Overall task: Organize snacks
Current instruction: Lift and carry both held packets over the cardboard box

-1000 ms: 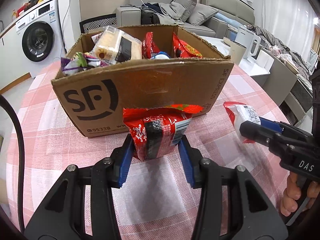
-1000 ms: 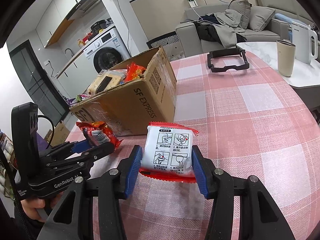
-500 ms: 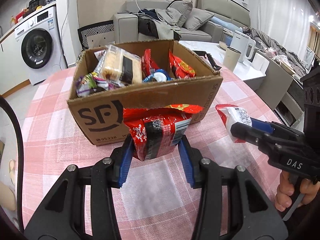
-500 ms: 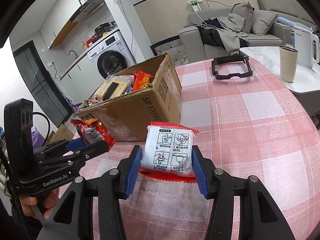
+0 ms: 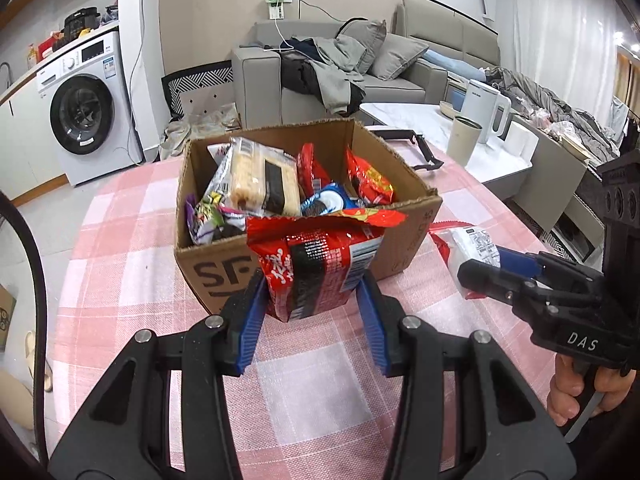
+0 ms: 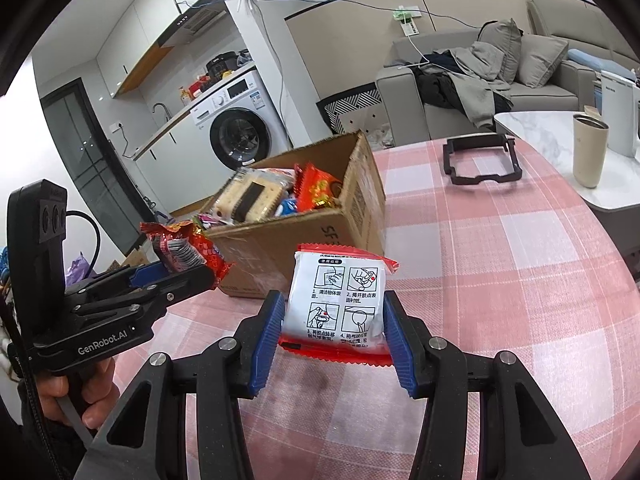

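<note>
An open cardboard box (image 5: 404,224) (image 6: 352,216) stands on the pink checked tablecloth, filled with several snack packs. My left gripper (image 5: 310,300) is shut on a red snack bag (image 5: 316,264), held in the air just in front of the box's near wall. In the right wrist view that same red snack bag (image 6: 188,250) hangs at the left in the left gripper (image 6: 176,276). My right gripper (image 6: 334,324) is shut on a white packet with red edges (image 6: 340,304), right of the box; the white packet (image 5: 472,246) also shows in the left wrist view.
A black frame-like object (image 6: 480,160) lies on the table behind the box. A low white table with a beige cup (image 6: 590,152) and a white kettle (image 5: 486,110) stands to the right. A grey sofa (image 5: 360,68) and a washing machine (image 5: 80,112) are beyond.
Both grippers have risen with their packs. In the left wrist view the box now looks lower and its contents show from above.
</note>
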{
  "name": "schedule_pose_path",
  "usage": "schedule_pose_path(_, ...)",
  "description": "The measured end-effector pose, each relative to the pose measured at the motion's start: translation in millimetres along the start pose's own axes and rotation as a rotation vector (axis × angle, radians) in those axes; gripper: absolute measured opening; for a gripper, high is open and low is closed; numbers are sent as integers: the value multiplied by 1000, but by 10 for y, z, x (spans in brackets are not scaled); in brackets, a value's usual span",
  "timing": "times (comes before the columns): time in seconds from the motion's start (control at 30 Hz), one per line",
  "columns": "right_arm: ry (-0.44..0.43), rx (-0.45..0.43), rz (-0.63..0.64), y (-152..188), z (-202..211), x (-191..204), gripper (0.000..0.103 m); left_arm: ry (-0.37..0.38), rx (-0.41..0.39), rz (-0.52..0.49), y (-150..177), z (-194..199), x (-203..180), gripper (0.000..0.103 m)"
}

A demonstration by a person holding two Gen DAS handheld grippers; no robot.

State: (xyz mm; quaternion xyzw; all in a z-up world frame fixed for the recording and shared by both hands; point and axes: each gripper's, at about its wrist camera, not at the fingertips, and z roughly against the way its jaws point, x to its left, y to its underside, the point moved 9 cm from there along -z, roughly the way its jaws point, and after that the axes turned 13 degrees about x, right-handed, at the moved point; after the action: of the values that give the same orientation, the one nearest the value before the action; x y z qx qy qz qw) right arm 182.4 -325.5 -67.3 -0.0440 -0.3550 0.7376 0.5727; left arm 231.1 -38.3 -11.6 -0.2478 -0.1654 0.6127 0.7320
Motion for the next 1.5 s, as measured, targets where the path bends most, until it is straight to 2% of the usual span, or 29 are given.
schedule_pose_path(0.4,-27,-58,49,-277,203,236,51,-9,-46,-13,-248,263,-86,42)
schedule_pose_path(0.73,-41,-69,93,-523,206,443,51,3,-84,1,-483,411,-45,42)
schedule_pose_path(1.2,-37,-66,117,-825,62,601,51,-43,-99,-1,-898,259,99,42)
schedule_pose_path(1.5,-28,-58,110,-1000,-83,517,51,-66,-91,17,-1072,78,226,42)
